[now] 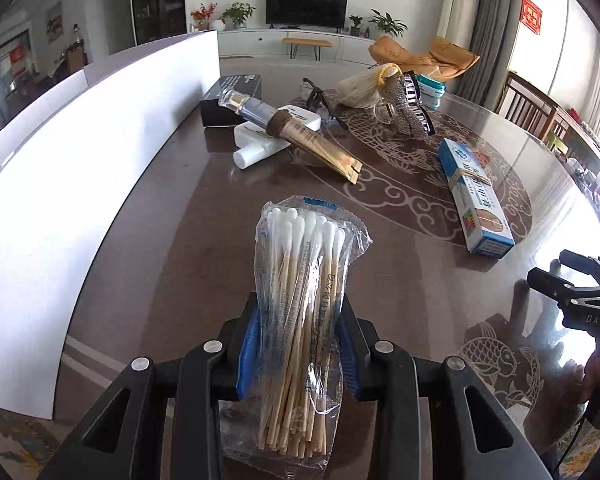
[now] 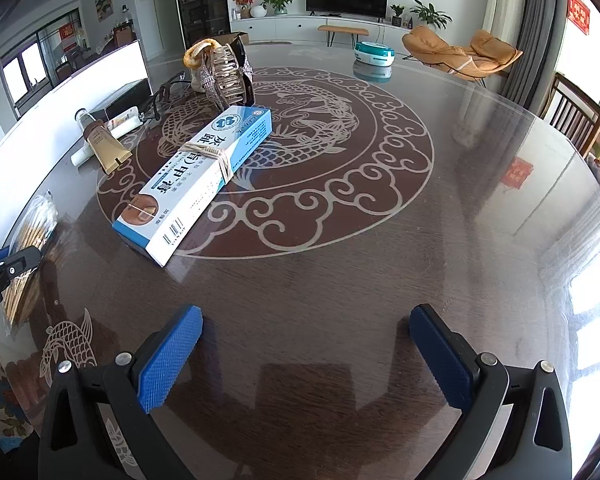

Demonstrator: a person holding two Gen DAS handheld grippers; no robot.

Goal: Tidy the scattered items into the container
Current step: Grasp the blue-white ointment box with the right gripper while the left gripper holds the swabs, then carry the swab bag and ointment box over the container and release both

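My left gripper is shut on a clear bag of cotton swabs and holds it above the dark table, beside the white container wall on the left. The bag also shows at the left edge of the right wrist view. My right gripper is open and empty over the table's near side; it shows at the right edge of the left wrist view. A blue and white box with a rubber band lies ahead of it, also seen in the left wrist view.
A gold tube rests across a white bottle next to a black box. Sunglasses, a rhinestone hair claw, a cream pouch and a teal case lie farther back. Chairs stand at the right.
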